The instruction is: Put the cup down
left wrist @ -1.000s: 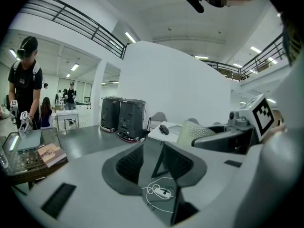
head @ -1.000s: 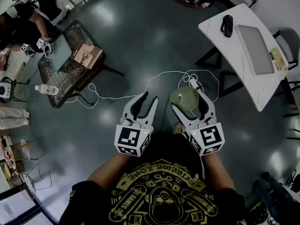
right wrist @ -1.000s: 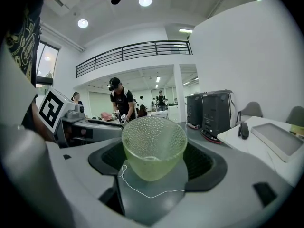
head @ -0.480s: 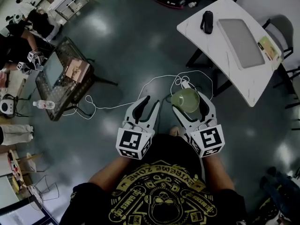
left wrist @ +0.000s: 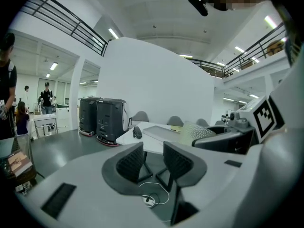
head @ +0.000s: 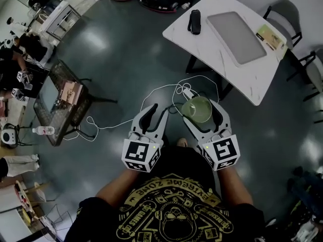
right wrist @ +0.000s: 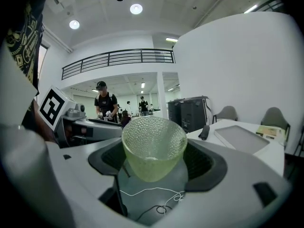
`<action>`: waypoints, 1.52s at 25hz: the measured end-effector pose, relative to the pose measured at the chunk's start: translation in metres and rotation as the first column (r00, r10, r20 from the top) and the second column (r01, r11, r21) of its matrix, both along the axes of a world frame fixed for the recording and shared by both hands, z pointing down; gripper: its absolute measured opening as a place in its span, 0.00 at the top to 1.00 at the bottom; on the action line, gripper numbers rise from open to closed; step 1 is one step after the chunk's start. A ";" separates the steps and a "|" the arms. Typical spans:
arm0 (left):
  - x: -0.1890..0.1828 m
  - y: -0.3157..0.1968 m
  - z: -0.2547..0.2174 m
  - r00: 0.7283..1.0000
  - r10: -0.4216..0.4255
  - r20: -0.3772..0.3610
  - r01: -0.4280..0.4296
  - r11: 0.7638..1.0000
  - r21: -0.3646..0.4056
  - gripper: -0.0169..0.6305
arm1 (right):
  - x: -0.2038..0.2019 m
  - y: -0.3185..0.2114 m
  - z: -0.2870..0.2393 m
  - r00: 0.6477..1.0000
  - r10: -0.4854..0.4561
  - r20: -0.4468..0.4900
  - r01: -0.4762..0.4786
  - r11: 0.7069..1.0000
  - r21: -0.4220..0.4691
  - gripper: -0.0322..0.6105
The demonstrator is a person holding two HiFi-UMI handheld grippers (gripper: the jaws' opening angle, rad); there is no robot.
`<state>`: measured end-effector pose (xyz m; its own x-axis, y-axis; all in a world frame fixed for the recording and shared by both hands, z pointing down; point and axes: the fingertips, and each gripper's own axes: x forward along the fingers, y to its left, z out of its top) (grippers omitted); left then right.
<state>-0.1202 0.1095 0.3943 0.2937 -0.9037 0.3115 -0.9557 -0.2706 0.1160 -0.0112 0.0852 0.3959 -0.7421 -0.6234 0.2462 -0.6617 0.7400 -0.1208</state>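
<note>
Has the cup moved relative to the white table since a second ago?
Yes. The cup, held in the right gripper, has come nearer the white table: the gap to its near edge is smaller in the head view.

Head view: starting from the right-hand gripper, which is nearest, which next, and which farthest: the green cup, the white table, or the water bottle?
1. Green cup: held between the jaws of the right gripper.
2. White table: just ahead, slightly to the right.
3. Water bottle: far off to the left, by the wire-mesh table.
</note>
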 end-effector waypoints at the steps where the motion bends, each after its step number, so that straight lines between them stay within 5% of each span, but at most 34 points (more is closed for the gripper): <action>1: 0.005 -0.003 -0.001 1.000 0.011 0.002 -0.011 1.000 0.001 0.75 | 0.007 -0.002 -0.001 1.000 0.012 -0.002 -0.012 1.000 0.001 0.36; 20: 0.059 -0.084 0.011 0.979 0.203 -0.035 -0.203 0.979 0.011 0.75 | 0.053 -0.057 0.006 0.980 0.191 -0.053 -0.192 0.981 -0.012 0.36; 38: 0.078 -0.222 0.035 0.925 0.374 -0.063 -0.375 0.927 -0.005 0.76 | 0.076 -0.173 0.019 0.909 0.385 -0.158 -0.397 0.917 -0.047 0.36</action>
